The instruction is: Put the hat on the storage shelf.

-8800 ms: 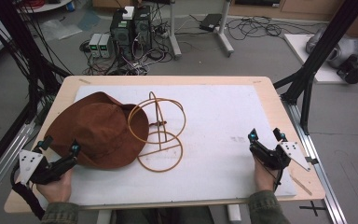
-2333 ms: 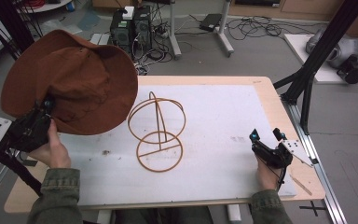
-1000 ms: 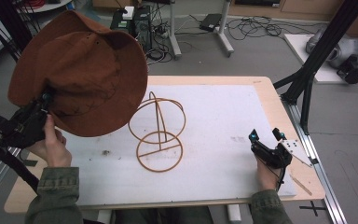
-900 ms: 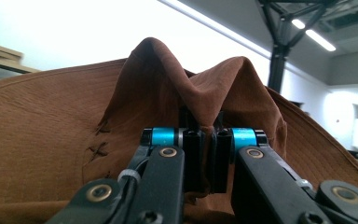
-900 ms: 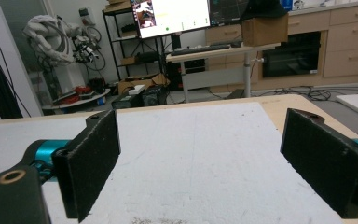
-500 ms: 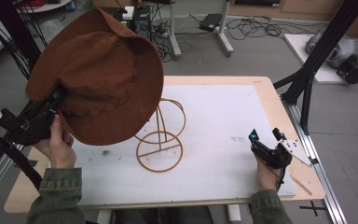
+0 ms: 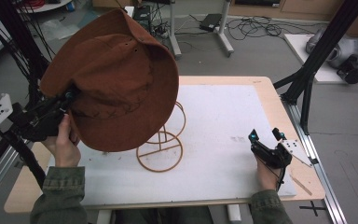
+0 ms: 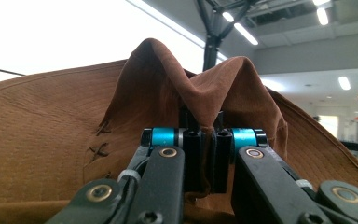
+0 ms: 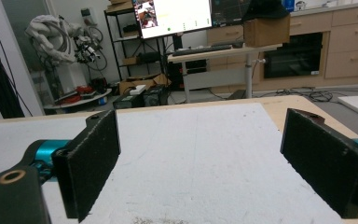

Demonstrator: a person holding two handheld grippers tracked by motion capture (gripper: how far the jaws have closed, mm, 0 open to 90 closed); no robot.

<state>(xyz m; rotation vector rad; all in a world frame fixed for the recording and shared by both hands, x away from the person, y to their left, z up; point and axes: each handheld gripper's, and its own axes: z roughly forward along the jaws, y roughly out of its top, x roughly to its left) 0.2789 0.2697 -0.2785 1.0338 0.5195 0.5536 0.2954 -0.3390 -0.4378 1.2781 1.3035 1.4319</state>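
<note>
A brown wide-brimmed hat (image 7: 116, 79) hangs in the air over the table's left side, tilted, its crown toward the far left. My left gripper (image 7: 67, 100) is shut on its brim; in the left gripper view the brown fabric (image 8: 205, 100) is pinched between the two jaws. Under the hat's right edge stands a tan wire hat stand (image 7: 161, 149), its upper loops partly hidden by the hat. My right gripper (image 7: 265, 136) rests low at the table's right side, open, with nothing between its pads (image 9: 91, 163).
A white mat (image 7: 223, 121) covers most of the wooden table (image 7: 289, 112). Black frame legs (image 7: 307, 70) rise at the right rear corner and at the left. Cables and equipment lie on the floor beyond the far edge.
The left gripper has carried the hat from the table up and then rightward, so it now overlaps the top of the wire stand. The right gripper has stayed still.
</note>
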